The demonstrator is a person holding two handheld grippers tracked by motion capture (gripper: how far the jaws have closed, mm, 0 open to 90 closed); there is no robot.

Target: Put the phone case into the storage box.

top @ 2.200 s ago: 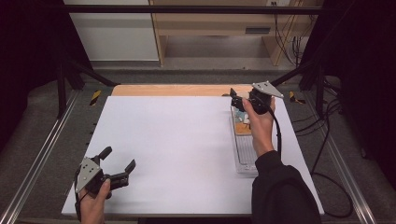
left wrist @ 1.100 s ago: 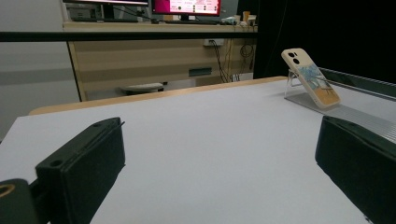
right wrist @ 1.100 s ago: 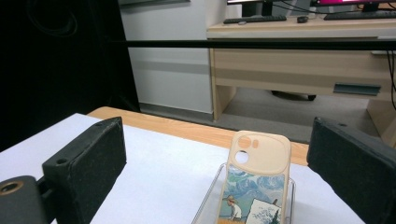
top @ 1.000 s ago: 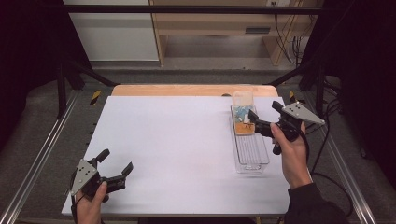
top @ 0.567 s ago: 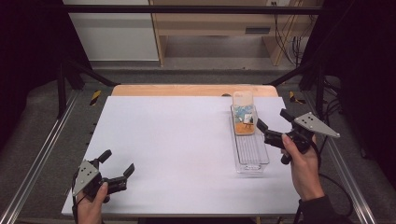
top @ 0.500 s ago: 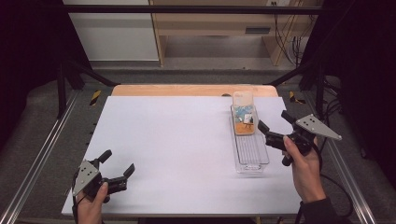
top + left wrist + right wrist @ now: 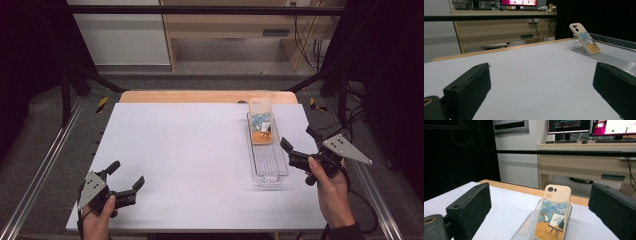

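Observation:
A phone in a cream case with a painted scene (image 7: 260, 121) (image 7: 554, 217) (image 7: 584, 38) leans tilted against the far end of a long clear plastic tray (image 7: 268, 160) at the table's right side. My right gripper (image 7: 298, 144) stands open just right of the tray's middle, held in a hand, with nothing between its jaws. Along those jaws the phone stands ahead, apart from them. My left gripper (image 7: 126, 174) is open and empty near the table's front left corner, far from the phone.
The white table top (image 7: 190, 150) has a wooden strip (image 7: 200, 96) along its far edge. Metal rails (image 7: 45, 165) run down both sides of the table. Shelving and monitors (image 7: 574, 126) stand beyond the table. A cable (image 7: 367, 210) trails from the right gripper.
My right gripper has let go of the phone, left it leaning in the tray, and drawn back toward me and rightward, open. The left gripper has stayed put.

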